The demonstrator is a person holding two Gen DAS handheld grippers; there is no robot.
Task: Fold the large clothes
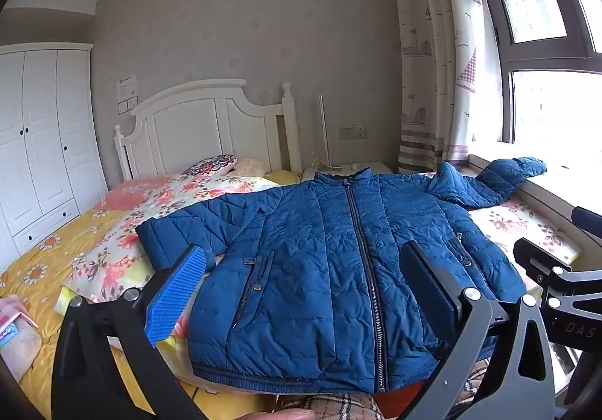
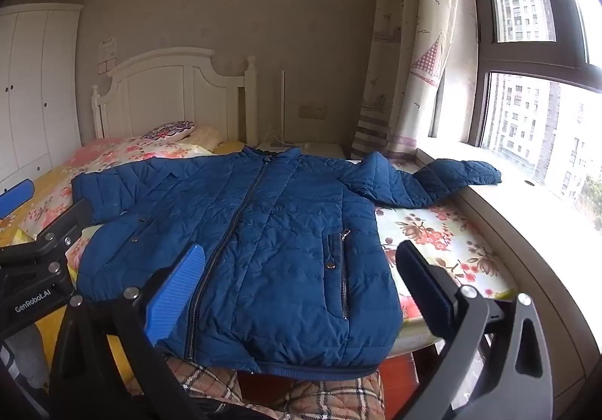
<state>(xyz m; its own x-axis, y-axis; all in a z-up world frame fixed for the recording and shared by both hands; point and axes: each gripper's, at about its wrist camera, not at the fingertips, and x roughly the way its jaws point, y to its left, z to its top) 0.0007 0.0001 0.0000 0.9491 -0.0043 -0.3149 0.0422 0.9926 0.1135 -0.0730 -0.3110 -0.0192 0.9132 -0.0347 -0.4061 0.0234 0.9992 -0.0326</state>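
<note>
Blue quilted zip-front padded jacket (image 1: 338, 269) lies flat, unfolded.
Left gripper (image 1: 301, 292) and right gripper (image 2: 301, 292) gape empty above its hem; slippery padding may spring back.

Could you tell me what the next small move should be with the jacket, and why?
Probably the right hand-held gripper should reach for the sleeve draped onto the windowsill and bring it across the blue quilted jacket. The jacket lies flat, zipped, and unfolded, and both grippers, including the left hand-held gripper, are open and empty.
</note>
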